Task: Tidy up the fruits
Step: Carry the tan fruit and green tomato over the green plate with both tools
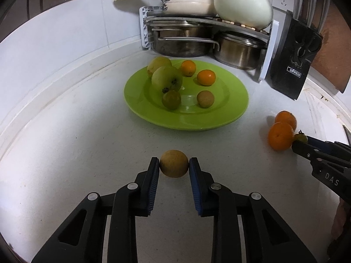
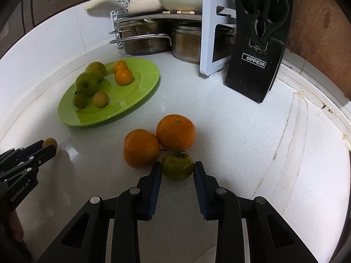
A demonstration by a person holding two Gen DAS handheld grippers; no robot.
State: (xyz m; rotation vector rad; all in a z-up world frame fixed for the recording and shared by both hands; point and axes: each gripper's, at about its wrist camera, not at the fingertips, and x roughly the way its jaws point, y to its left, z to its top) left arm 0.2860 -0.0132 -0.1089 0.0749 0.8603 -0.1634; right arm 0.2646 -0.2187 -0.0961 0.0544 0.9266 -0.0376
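My left gripper is shut on a small yellow-brown fruit, low over the white counter, in front of the green plate. The plate holds two green apples, two small oranges and two small round fruits. My right gripper is shut on a green tomato with a dark stem, on the counter beside two large oranges. The oranges and the right gripper also show at the right of the left wrist view. The left gripper with its fruit shows at the left of the right wrist view.
A corner rack with steel pots and cream cookware stands behind the plate. A black OPPEIN knife block with scissors leans at the back right. The counter's raised rim curves along the right.
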